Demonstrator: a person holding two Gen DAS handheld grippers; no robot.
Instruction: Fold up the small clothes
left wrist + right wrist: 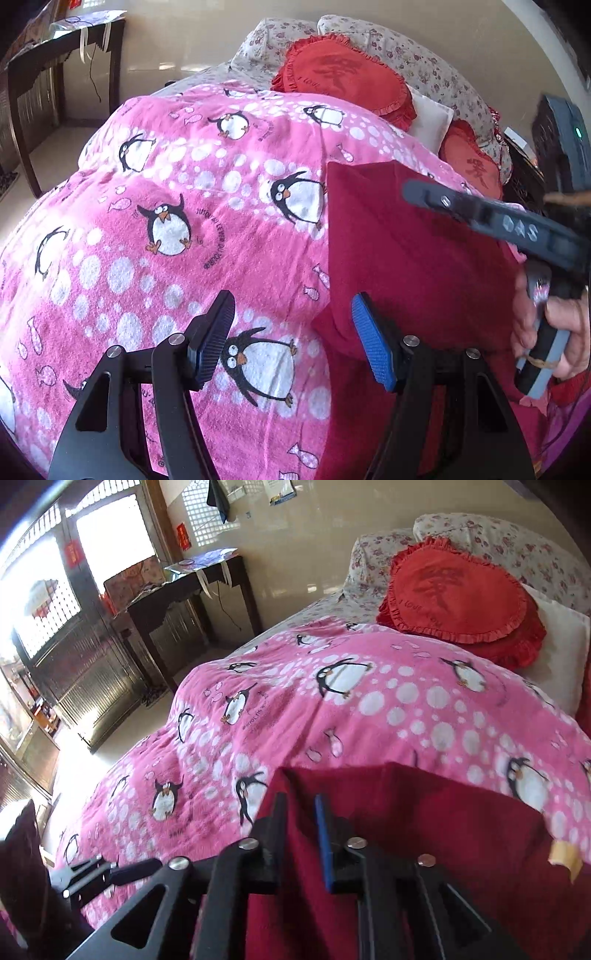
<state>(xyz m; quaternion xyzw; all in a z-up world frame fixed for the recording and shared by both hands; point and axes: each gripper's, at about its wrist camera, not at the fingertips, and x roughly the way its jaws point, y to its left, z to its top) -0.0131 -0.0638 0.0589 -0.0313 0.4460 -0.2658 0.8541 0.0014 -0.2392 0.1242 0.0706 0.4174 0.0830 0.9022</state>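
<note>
A dark red garment [413, 266] lies on a pink penguin blanket [184, 236]. My left gripper [291, 341] is open and empty, hovering over the blanket at the garment's left edge. My right gripper [301, 834] is nearly closed, with a fold of the red garment [424, 827] pinched between its fingers. In the left wrist view the right gripper [491, 218] reaches in from the right above the garment, held by a hand [554, 332]. A yellow tag [567, 856] shows at the garment's right edge.
The bed carries red heart-shaped cushions [461, 594], a white pillow [565, 653] and floral pillows [498, 539] at its head. A dark wooden table [192, 602] stands by the wall to the left. A dark crate with a device [561, 147] sits at the right.
</note>
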